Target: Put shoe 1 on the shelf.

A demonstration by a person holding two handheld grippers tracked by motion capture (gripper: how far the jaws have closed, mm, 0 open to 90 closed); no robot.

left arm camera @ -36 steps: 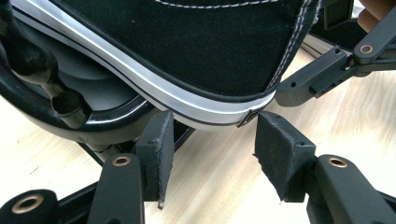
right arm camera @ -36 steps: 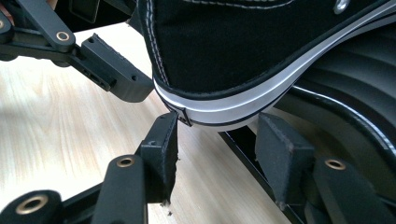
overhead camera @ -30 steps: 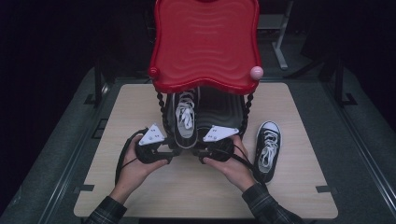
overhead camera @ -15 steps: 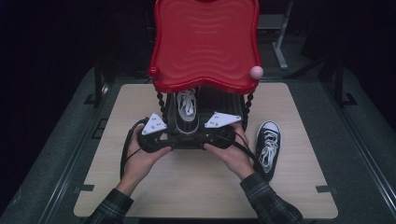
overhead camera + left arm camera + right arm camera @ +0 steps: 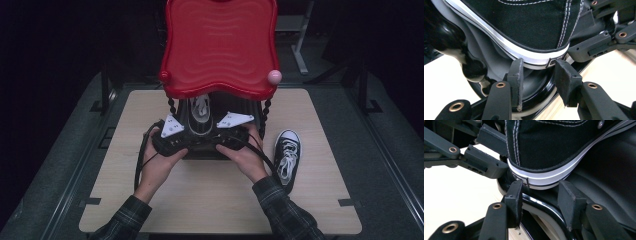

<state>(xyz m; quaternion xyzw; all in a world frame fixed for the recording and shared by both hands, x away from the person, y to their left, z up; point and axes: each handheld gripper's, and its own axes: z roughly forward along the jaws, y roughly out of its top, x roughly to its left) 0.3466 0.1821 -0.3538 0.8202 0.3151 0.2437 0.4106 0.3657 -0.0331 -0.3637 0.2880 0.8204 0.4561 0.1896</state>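
1. Black high-top sneaker with white laces, white sole stripe
2. Centre frame, on the black shelf under the red tray
3. Long axis runs up-frame, heel toward bottom
4. Left gripper and right gripper: jaws half open, just been closing, heel sole between them, no visible pad contact

The place reads as a recording studio or lab set-up rather than a home. A pale wooden surface stands alone on dark grey flooring, with blackness all around it. Black metal stands rise at its far corners, and a grey frame leg shows behind. A red-topped shoe stand and a loose black sneaker sit on it like props.
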